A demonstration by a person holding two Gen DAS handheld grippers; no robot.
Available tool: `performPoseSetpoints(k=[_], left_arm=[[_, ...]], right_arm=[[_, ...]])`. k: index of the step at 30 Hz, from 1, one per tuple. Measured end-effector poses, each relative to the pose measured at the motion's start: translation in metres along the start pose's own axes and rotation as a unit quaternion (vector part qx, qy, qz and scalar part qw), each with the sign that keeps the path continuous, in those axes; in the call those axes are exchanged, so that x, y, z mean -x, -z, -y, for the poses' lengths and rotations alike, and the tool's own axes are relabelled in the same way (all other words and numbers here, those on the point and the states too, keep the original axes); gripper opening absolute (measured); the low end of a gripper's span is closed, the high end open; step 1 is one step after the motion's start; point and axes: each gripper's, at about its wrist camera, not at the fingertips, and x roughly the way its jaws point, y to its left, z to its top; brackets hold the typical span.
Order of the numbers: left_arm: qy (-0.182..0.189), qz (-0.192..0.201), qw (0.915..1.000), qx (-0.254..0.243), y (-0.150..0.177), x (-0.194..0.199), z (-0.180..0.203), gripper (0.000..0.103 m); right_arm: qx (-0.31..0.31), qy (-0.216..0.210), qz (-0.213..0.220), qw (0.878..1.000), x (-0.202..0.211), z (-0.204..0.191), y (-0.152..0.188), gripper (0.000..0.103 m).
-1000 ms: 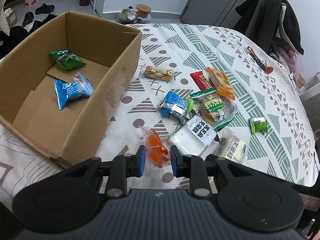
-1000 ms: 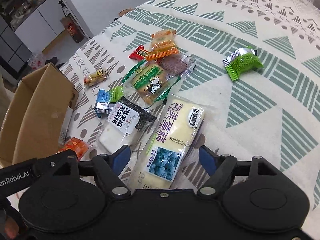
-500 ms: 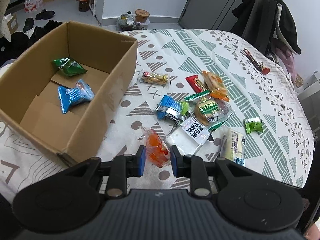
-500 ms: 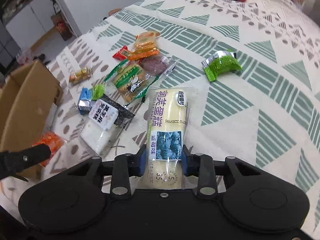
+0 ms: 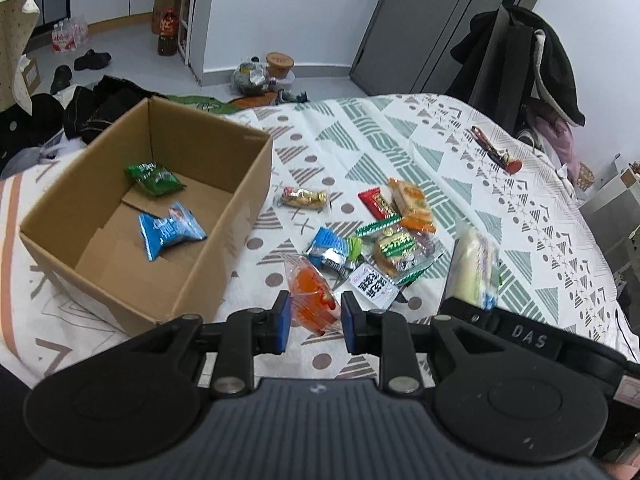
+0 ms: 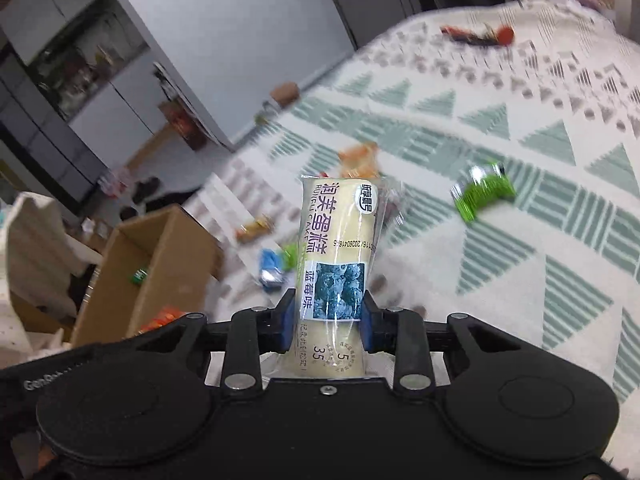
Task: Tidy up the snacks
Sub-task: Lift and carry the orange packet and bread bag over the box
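The left hand-held gripper (image 5: 313, 321) is clamped on an orange snack packet (image 5: 311, 294), with the open cardboard box (image 5: 224, 216) ahead to its left on the bench (image 5: 520, 216). The right hand-held gripper (image 6: 326, 322) grips a pale blueberry cake roll (image 6: 334, 256), lifted above the bench; loose snacks (image 5: 384, 236) lie ahead of both.

both wrist views overlook the same tablecloth (image 5: 400, 152).
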Motion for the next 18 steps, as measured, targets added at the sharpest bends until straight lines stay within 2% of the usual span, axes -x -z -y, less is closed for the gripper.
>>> performPoseSetpoints(k=[18], left_arm=[[-0.006, 0.052, 0.9984, 0.022, -0.026, 0.040, -0.030, 0.025]], right_arm=[[0.032, -0.088, 0.037, 0.995, 0.015, -0.033, -0.011, 0.030]])
